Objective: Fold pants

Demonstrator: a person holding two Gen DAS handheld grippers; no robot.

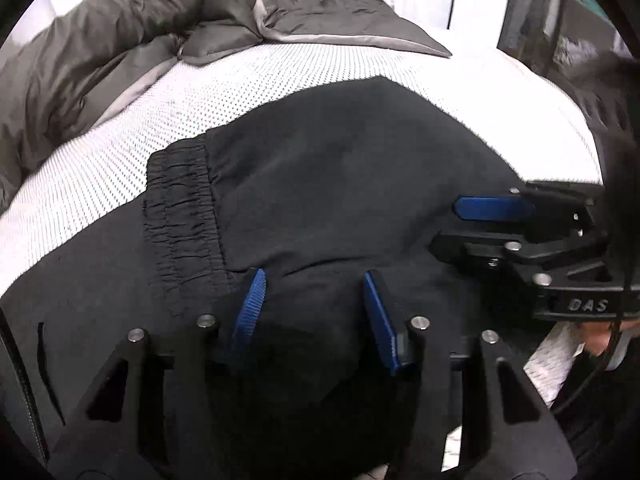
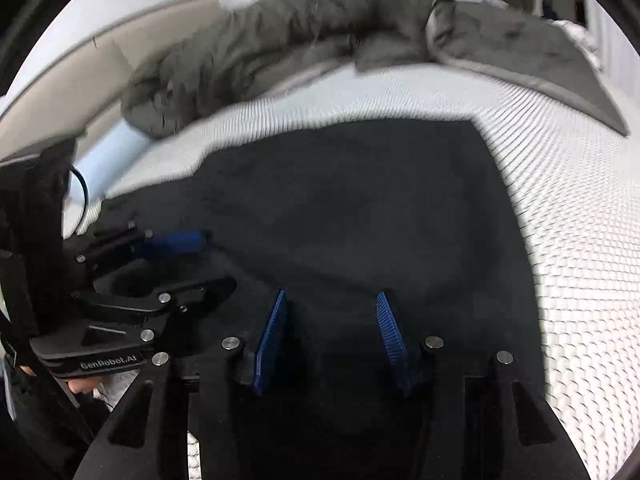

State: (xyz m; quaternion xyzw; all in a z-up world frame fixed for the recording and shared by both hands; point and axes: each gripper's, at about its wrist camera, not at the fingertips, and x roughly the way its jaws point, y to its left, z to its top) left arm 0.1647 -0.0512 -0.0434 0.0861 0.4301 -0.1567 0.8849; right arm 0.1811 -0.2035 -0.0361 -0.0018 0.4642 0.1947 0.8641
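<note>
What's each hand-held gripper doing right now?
Left hand-held gripper: open, over the black pants, holding nothing.
Right hand-held gripper: open, over the pants, empty.

My left wrist camera sits low over the black pants (image 1: pixel 340 168), close above them, looking forward along its claw (image 1: pixel 314 280) across the bed (image 1: pixel 280 76) toward the gray duvet (image 1: pixel 120 40). My right wrist camera looks the same way from just beside it, equally near. Each view catches the other claw at its edge: the right claw (image 1: pixel 456 224) in the left view, the left claw (image 2: pixel 218 258) in the right. Both share pants, mattress and duvet.
</note>
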